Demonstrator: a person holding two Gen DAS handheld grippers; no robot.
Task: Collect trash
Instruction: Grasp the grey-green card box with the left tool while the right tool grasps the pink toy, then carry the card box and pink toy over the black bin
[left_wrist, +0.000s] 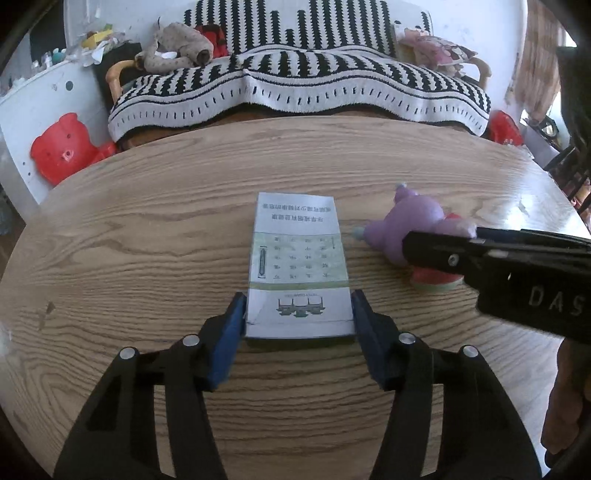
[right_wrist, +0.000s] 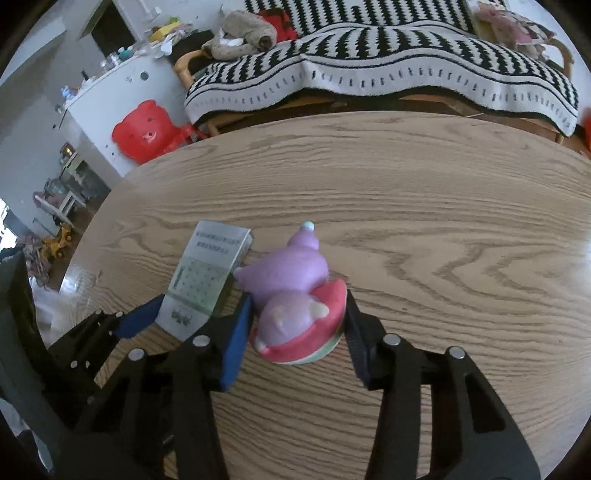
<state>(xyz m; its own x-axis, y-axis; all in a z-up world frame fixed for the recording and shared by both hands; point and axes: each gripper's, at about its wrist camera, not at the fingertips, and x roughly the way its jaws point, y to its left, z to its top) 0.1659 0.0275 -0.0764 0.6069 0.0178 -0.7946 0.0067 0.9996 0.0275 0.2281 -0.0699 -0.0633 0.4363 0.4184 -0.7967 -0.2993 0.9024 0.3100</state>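
Both tools were clamped on stuff, side by side on the table.

The left tool had its blue pads pressed against both sides of a small white printed box, which lay flat on the wooden table and stretched straight out ahead of the tips. The right tool sat just to the right of it, its two fingers squeezing the near end of a purple plush toy with a pink-and-green watermelon-looking base, also resting on the table. Box and toy were just beside each other, maybe barely touching, honestly couldn't tell. Way out past both tools was a sofa with a black-and-white striped throw, and a red bear-face stool off to the far left.
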